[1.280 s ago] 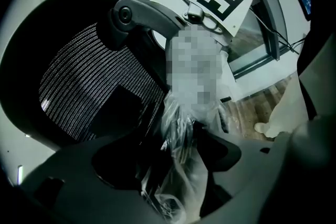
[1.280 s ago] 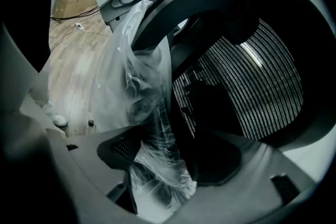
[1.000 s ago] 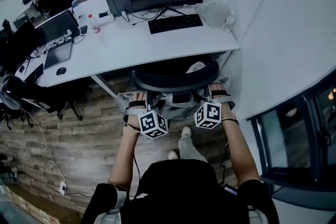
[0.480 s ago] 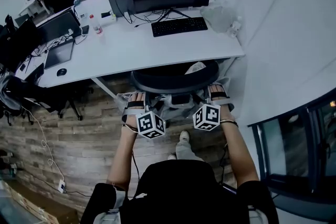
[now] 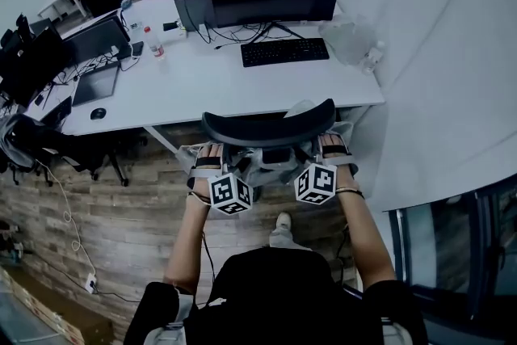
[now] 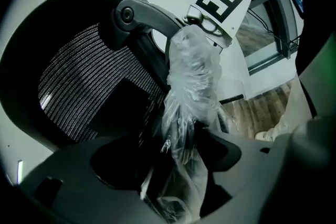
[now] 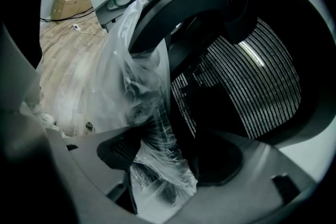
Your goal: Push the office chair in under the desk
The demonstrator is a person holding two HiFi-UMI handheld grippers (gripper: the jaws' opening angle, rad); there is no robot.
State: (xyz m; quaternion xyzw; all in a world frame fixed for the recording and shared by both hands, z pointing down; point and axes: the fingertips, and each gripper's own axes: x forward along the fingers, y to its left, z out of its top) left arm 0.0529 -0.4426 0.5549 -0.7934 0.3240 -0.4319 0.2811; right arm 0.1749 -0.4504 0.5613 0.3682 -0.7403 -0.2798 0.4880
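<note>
The office chair (image 5: 269, 128) sits centre frame, its backrest rim at the front edge of the desk (image 5: 202, 89), with the wall (image 5: 436, 52) close on the right. Both arms reach forward. The left gripper (image 5: 211, 151) and right gripper (image 5: 333, 143) have their jaws wide apart, astride the plastic-wrapped struts (image 6: 191, 81).

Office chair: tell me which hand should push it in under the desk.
Neither left nor right stands out. Left tongs and right tongs straddle plastic-wrapped struts at matching spots either side of the office chair, square to the desk. Push with both.
</note>
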